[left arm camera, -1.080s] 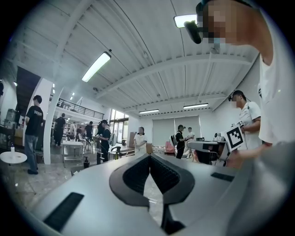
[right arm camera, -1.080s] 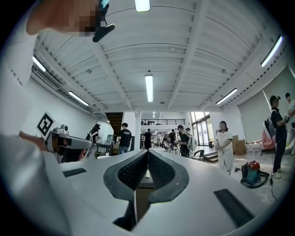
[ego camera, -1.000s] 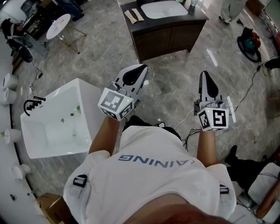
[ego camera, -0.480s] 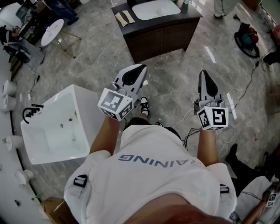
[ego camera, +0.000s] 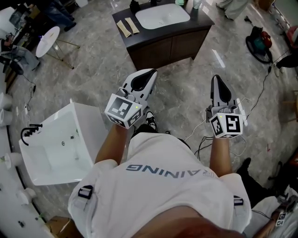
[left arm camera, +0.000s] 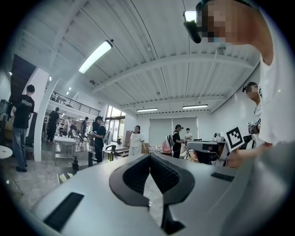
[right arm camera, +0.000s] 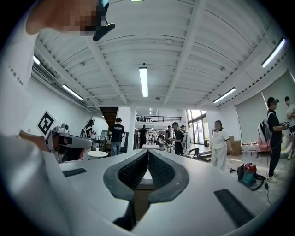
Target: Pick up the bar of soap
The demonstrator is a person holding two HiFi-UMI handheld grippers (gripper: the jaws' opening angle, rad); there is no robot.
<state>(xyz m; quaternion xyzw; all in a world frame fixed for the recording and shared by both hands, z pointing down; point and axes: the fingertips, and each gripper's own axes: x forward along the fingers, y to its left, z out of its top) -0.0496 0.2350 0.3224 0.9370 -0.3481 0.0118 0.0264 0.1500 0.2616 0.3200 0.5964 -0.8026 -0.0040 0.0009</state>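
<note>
Soap: no bar of soap is being made out in any view; it is being judged to lie on the vanity point(ego camera: 160, 44) top, ahead of both claws.
Vanity top: a white basin point(ego camera: 162, 16) is being shown at centre, two tan strips point(ego camera: 127, 27) to its left and bottles point(ego camera: 135, 5) along the far edge; every item is being rendered too small to name as soap.
Left gripper point(ego camera: 151, 73): its jaws are being pressed together, pad to pad, with nothing pinched between them.
Right gripper point(ego camera: 218, 80): its jaws are likewise being held fully closed on nothing.
Bearing: both claws are being held level and aimed up the picture, the left towards the cabinet front, the right towards the marble floor point(ego camera: 93, 69) just off the cabinet's right corner.
Nearer hand: in the head view the left claw is being shown closer to the vanity, though both are well apart from the top.
Long axis: it cannot be told while the bar is not being seen.
Off to the side: a white bathtub point(ego camera: 91, 111) is being passed over at the person's left, with no part in the task.
Coming move: by this reading, ground is being left to cover, and a claw is needing to be spread before any grasp.
</note>
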